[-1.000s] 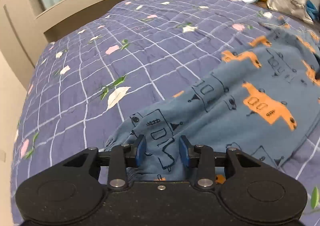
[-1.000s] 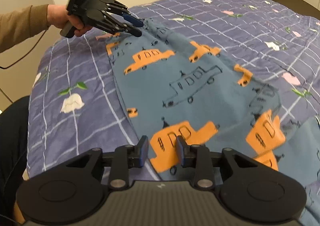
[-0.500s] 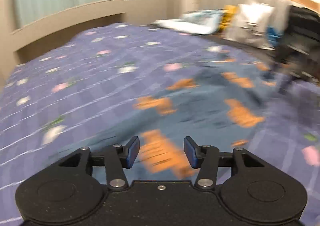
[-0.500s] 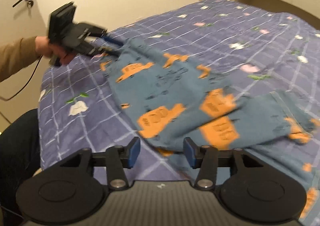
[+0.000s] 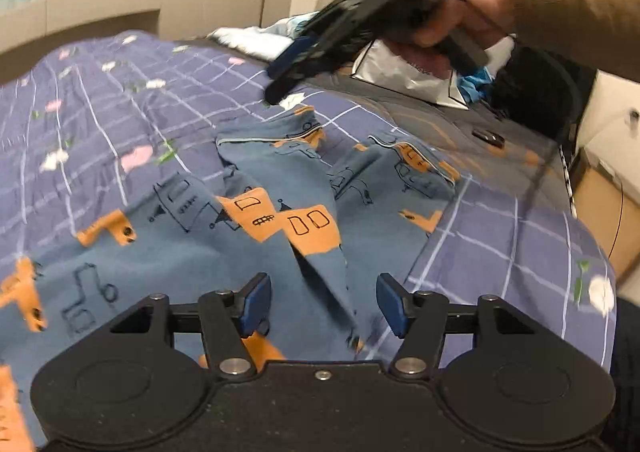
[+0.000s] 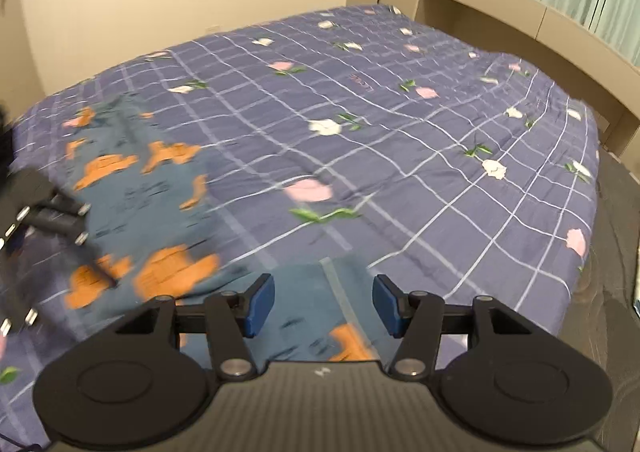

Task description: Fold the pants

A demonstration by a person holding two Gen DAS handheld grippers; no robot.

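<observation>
1. The blue cotton pants with orange vehicle prints (image 5: 248, 236) are lying rumpled on the purple checked quilt with flower motifs (image 6: 400, 123), near its edge; two hemmed ends are pointing toward the head of the bed.
2. The left gripper (image 5: 323, 302) is hovering over a raised fold of the fabric. Its blue pads have just been opening and are standing apart, pressing on nothing.
3. The right gripper (image 6: 323, 306) is lifted above the hemmed end. Its pads have likewise just been opening, with cloth showing below the gap but not pinched.
4. Judged step: both claws are free and repositioning for the next fold.
5. To do it well: flatten the ridge under the left claw first, line the two legs edge to edge, then pinch hem and waistband at matching corners so that the layers are travelling together.
6. Risk: grabbing only the top layer is likely to leave a skewed fold.
</observation>
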